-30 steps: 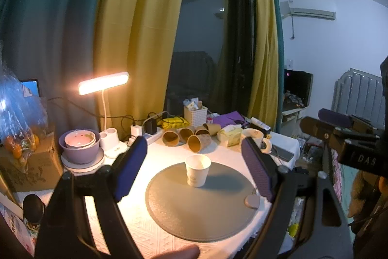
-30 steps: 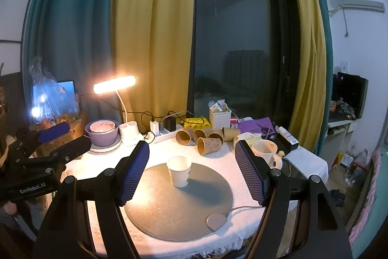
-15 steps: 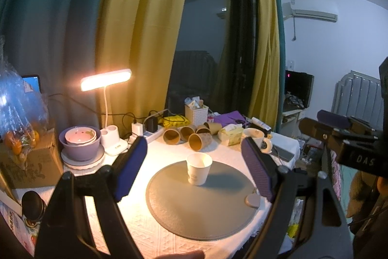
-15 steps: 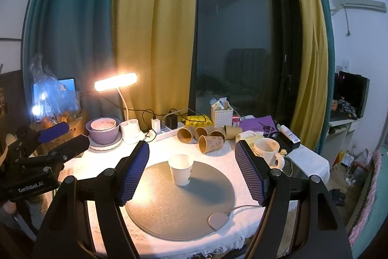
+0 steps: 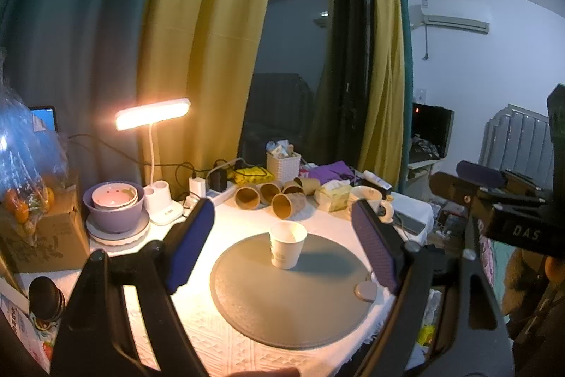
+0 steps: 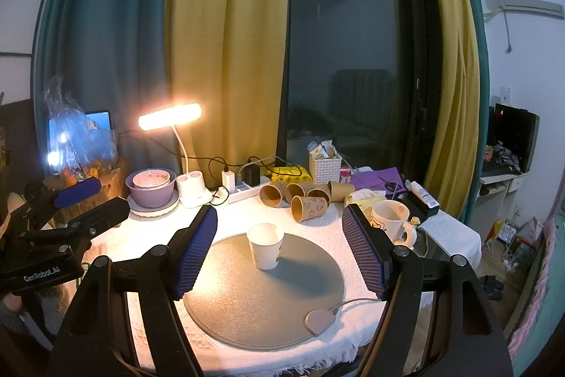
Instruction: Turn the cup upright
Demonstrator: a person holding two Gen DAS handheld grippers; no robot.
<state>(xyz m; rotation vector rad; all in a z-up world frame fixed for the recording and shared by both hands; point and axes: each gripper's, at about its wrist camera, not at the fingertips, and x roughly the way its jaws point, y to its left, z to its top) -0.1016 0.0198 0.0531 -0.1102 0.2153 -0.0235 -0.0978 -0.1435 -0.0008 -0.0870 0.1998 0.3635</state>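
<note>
Both pairs of fingers, my left gripper (image 5: 282, 237) and right gripper (image 6: 279, 251), stood spread wide, holding nothing; white paper cup (image 6: 265, 246) sat upright on the round grey mat (image 6: 247, 306).

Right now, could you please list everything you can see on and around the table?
Paper cup: 1, white, upright on the mat.
Mat: 1, grey, round, table centre.
Kraft cups: at least 4, brown, lying on their sides behind the mat.
Mug: 1, cream, right of the mat.
Lamp: 1, white, lit, back left.
Bowls: stacked, purple, beside the lamp.
Basket: 1, white, by the window.
Left tongs: open, empty.
Right tongs: open, empty.
</note>
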